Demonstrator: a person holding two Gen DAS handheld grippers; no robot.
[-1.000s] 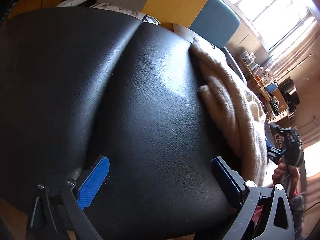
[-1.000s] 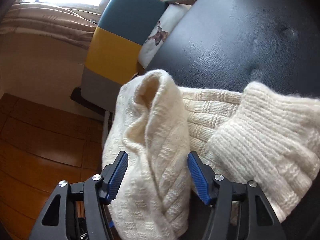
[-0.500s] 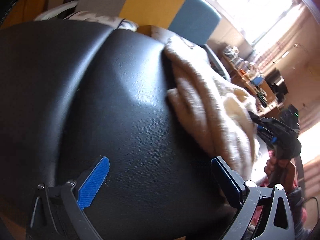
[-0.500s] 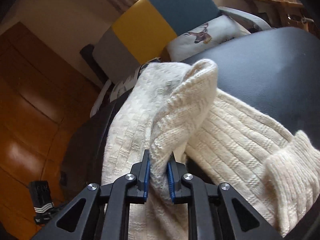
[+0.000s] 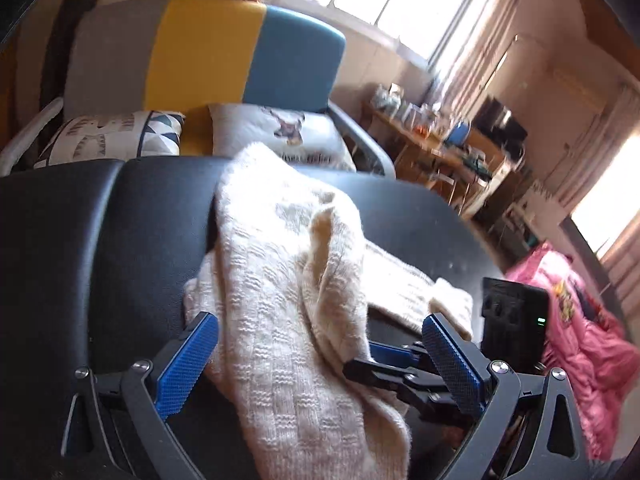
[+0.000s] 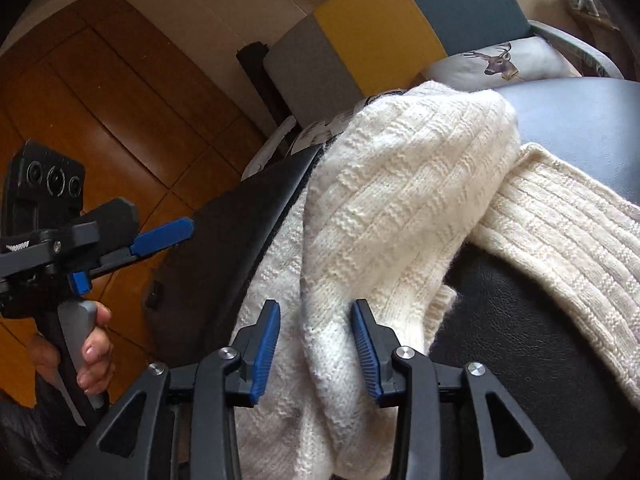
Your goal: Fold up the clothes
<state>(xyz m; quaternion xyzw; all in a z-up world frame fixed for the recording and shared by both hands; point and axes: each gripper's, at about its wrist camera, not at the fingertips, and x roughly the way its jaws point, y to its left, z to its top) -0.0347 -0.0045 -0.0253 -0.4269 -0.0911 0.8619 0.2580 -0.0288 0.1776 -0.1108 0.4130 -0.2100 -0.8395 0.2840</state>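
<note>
My biggest worry is the cream knitted sweater (image 6: 400, 200) sliding off the black padded worktop (image 6: 560, 320): a good part of it hangs over the near edge toward me, the leatherette is smooth and glossy, and the heavy wool could drag the rest after it. Next, my right gripper (image 6: 316, 344) has just been opening its jaws; a thick fold of the knit sits between the blue ribbed pads, but they no longer pinch it, so that fold may slump and lose whatever crease it had. My left gripper (image 5: 320, 364) stands with its jaws wide apart, the sweater lying between them ungripped; closing blind there could catch several layers at once. The two tools are near each other and might knock. The knit itself is chunky, ribbed in bands, soft and bulky, heaped in rounded folds with a cuffed sleeve (image 5: 448, 304) trailing to the right across the worktop.
</note>
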